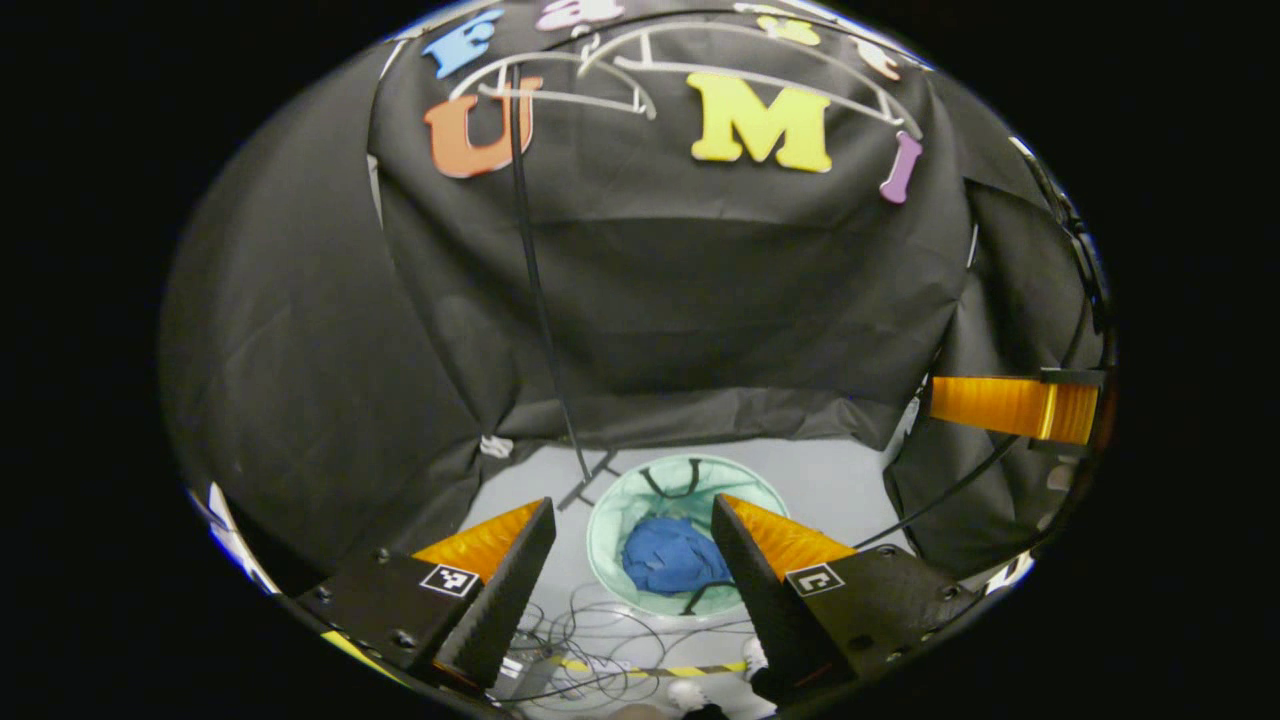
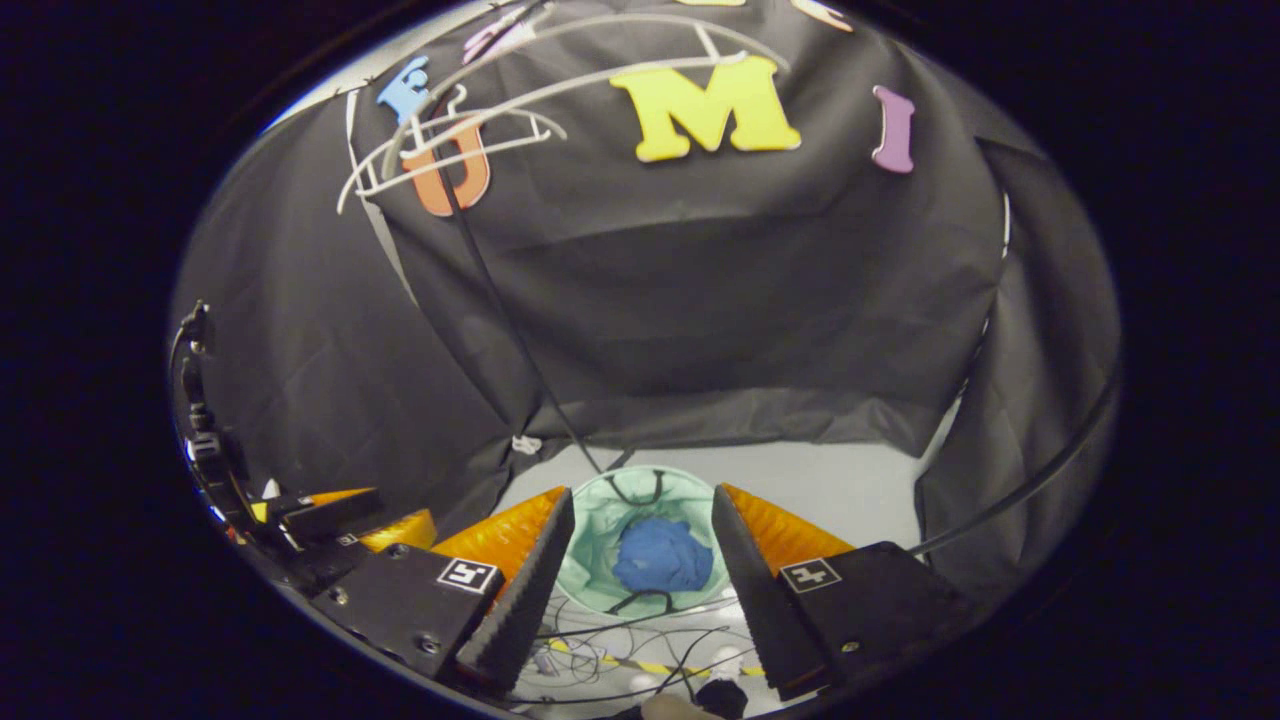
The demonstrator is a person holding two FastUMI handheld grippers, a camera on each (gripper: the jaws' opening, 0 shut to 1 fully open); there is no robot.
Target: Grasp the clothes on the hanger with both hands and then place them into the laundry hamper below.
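Both fingers pairs spread (image 1: 632,520) (image 2: 640,505), blue clothes (image 1: 672,556) in hamper (image 1: 610,520) — hangers (image 1: 640,75) bare

We see both views from high up, side by side, facing the wall and tilted down; both share the laundry hamper (image 1: 687,535) (image 2: 645,540) far below.

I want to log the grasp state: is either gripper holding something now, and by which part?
Nothing is held. The left gripper and right gripper are both open and empty; the crumpled blue garment lies in the pale green mesh hamper below.
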